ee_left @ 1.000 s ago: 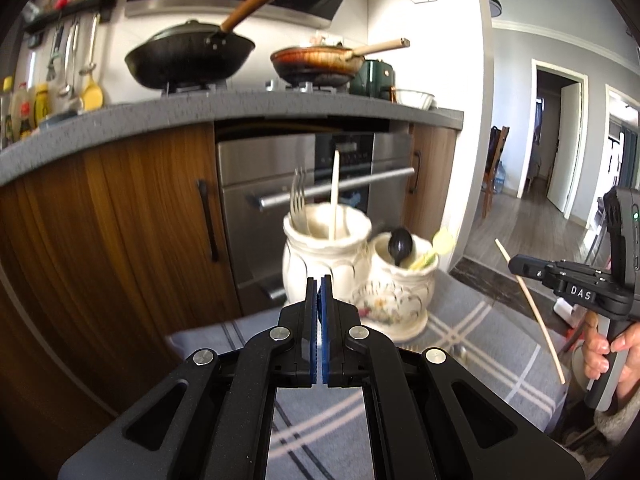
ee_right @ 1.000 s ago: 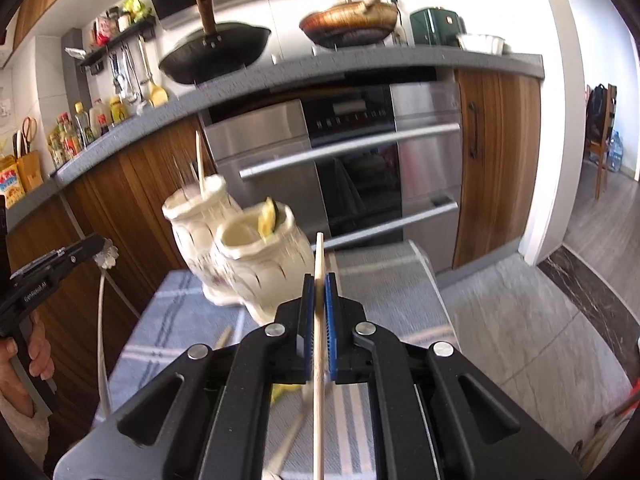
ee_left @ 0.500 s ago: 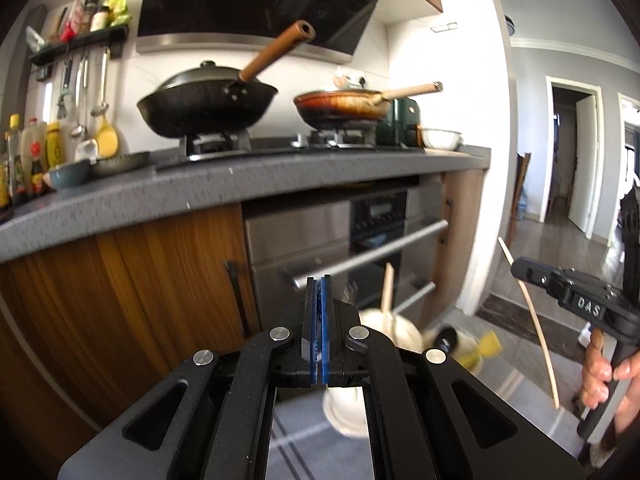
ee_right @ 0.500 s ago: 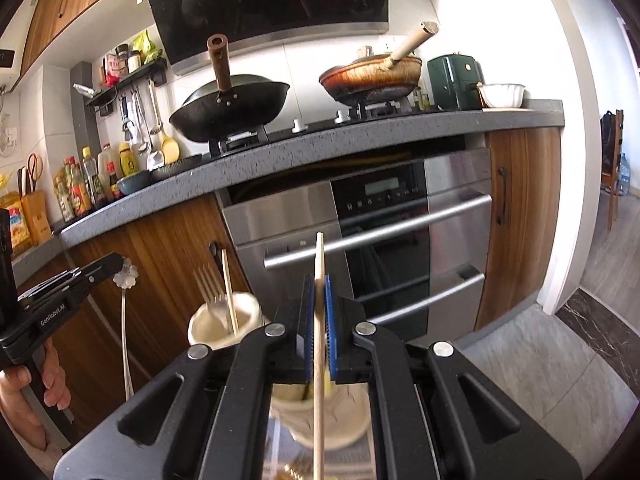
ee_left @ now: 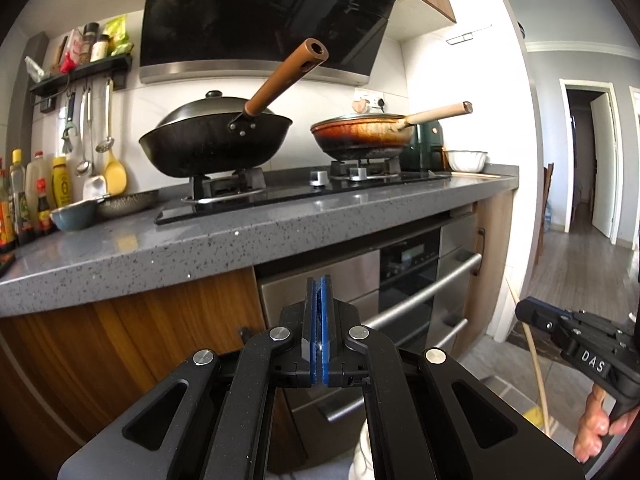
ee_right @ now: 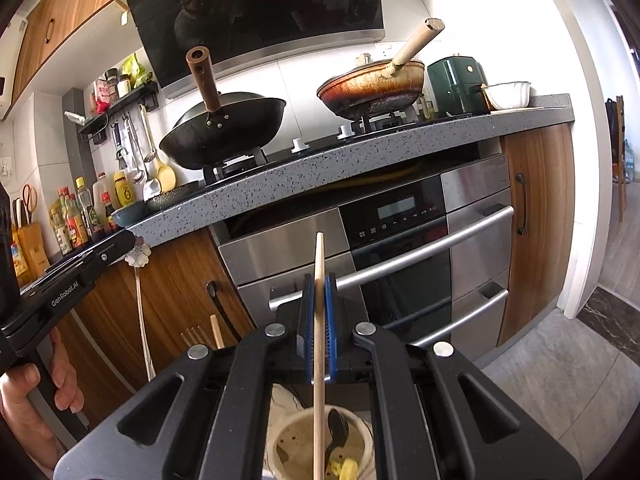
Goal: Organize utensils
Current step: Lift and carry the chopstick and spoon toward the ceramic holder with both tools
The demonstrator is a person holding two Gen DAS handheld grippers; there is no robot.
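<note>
I read the right gripper (ee_right: 319, 328) as pinching a slim wooden chopstick (ee_right: 319, 320) between its blue ribbed pads; the stick runs past the fingertips and down over the cream ceramic holder (ee_right: 288, 436) directly beneath the fingers. That holder already carries a dark glossy spoon (ee_right: 338, 432). Risk: the smooth, round stick may pivot in the pads, strike the holder's rim or the spoon and miss the opening.

The left gripper (ee_left: 319, 332) has its pads pressed together; from the right view a thin pale utensil with a flower-shaped end (ee_right: 138, 256) hangs below its tips and could slip. Beyond the fingers, the brushed-steel oven front (ee_right: 400, 248).
</note>
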